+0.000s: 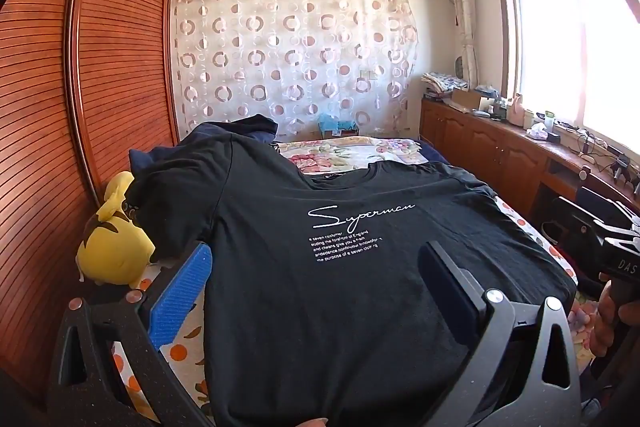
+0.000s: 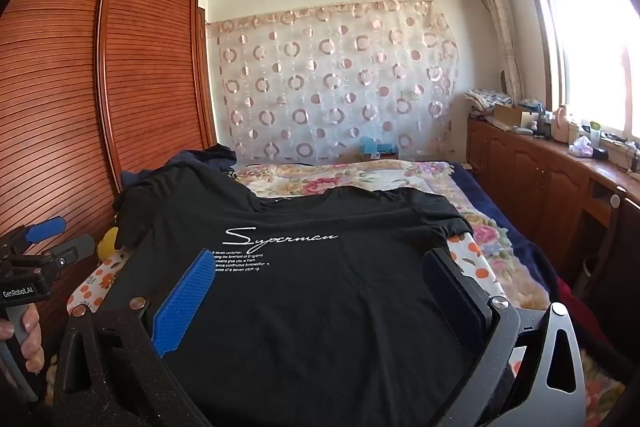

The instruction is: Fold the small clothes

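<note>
A black T-shirt (image 1: 320,267) with white "Superman" script lies spread face up on the bed, collar at the far end; it fills the middle of the right wrist view too, black T-shirt (image 2: 304,291). My left gripper (image 1: 316,259) hovers open over the shirt's near left part, its blue-padded finger at the shirt's left edge, nothing pinched. My right gripper (image 2: 324,267) stands open over the shirt's near right part, jaws wide, holding nothing. Each gripper's body and the hand on it show at the edge of the other's view.
A yellow plush toy (image 1: 114,247) sits left of the shirt beside the slatted wooden wardrobe (image 1: 80,87). Dark blue clothes (image 1: 240,125) lie beyond the left sleeve. The floral bedspread (image 2: 360,175) stretches behind. A cluttered wooden cabinet (image 2: 560,167) runs under the window at right.
</note>
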Motion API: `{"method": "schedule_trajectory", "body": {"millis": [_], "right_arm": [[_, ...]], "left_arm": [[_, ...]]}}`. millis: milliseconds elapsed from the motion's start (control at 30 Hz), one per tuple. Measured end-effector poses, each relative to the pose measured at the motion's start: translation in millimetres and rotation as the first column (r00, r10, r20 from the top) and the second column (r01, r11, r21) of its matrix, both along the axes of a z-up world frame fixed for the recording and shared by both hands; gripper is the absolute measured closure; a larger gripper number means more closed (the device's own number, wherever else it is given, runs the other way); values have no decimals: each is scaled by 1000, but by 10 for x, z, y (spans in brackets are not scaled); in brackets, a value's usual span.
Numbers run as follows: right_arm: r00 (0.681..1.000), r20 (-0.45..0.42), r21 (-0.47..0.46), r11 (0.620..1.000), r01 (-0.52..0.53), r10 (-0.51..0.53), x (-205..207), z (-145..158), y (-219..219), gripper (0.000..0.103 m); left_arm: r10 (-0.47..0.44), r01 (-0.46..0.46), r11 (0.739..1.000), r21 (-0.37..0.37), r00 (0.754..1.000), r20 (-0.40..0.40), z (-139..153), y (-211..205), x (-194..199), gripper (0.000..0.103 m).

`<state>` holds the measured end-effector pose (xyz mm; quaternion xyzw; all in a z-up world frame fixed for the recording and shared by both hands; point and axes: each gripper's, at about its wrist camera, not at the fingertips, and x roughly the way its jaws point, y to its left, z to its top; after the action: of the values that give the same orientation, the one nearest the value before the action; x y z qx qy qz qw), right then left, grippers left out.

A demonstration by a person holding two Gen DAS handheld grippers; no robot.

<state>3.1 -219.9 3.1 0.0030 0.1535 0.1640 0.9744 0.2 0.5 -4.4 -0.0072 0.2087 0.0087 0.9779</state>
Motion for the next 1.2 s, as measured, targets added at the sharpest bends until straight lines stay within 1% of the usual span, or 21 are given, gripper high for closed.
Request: {"method": "schedule_trajectory", "body": {"millis": [1200], "right_arm": [[1000, 4, -5, 1000, 4, -4, -10, -5, 4, 0]], "left_arm": [[2, -2, 1000, 4, 1000, 6, 49, 22, -16, 0]]}}
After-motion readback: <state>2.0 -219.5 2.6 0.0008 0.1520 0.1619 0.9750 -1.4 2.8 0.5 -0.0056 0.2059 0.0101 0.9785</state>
